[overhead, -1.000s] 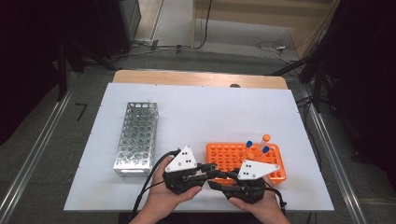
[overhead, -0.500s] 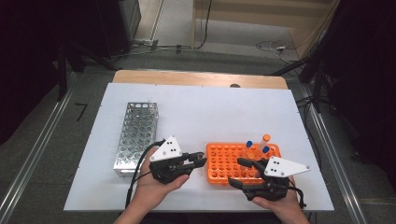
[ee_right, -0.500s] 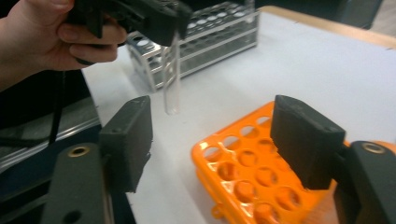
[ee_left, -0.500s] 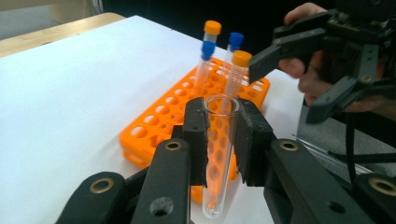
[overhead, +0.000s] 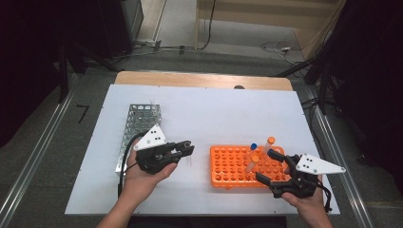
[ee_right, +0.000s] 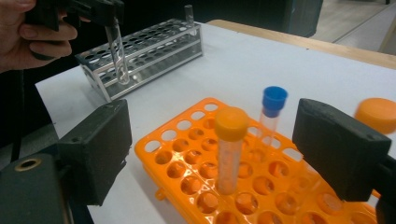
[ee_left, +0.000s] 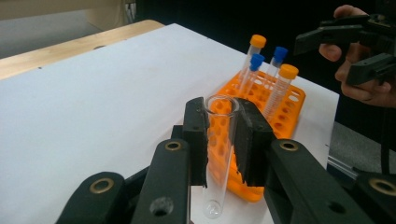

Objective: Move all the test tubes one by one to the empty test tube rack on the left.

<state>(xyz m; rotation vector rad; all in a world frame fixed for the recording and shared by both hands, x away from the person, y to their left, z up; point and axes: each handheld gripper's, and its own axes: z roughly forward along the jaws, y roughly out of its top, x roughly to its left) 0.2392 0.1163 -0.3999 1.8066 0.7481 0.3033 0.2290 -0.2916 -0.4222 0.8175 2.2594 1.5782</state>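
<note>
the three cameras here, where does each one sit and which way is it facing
High view: fixed above the person's side of the table, looking forward and down; both forearms, the left gripper and the right gripper show.
Left gripper view: rides the left gripper, looking along its jaws, shut on a clear uncapped tube, toward the orange rack; the other hand shows top right.
Right gripper view: rides the right gripper, looking between its open jaws over the orange rack toward the metal rack; the other hand shows top left.
Shared: both gripper views show the orange rack and the clear tube.
</note>
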